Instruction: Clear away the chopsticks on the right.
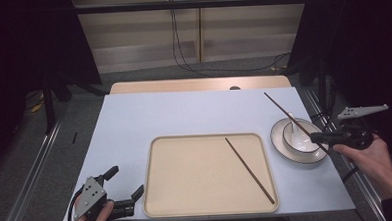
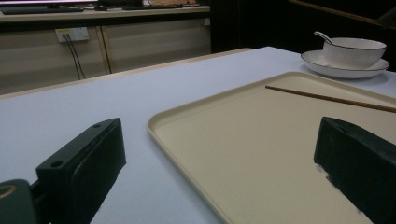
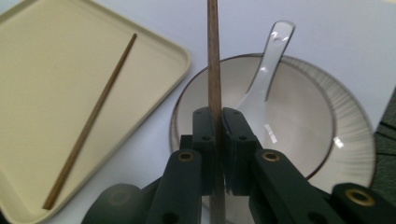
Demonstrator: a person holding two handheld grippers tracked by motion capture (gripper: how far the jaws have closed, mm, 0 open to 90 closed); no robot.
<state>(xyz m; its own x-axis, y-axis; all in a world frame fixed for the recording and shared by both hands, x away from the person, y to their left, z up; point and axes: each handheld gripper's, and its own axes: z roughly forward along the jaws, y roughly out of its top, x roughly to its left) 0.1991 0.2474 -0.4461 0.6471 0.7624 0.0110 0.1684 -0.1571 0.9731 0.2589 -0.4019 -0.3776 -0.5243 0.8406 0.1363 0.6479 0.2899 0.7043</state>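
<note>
The right gripper point(image 3: 217, 140) is pinching a long brown chopstick point(image 3: 214, 60) and holding it up over the bowl point(image 1: 299, 136), which sits on a plate point(image 1: 282, 149) with a white spoon point(image 3: 268, 70) inside. It looks like the sticks are going onto the tray point(image 1: 188, 201), where the other chopstick point(image 1: 249, 169) already lies. Next, swing it left and lay it beside that one. The left gripper point(image 1: 121, 186) rests spread wide by the tray's corner.

Two chopsticks: one point(image 1: 249, 169) lying in the tray, the other point(image 1: 289, 117) over at the right above the bowl. One tray point(image 1: 160, 192), one bowl point(image 1: 288, 136), one plate point(image 1: 278, 142), one spoon point(image 3: 268, 70) (in the bowl).
</note>
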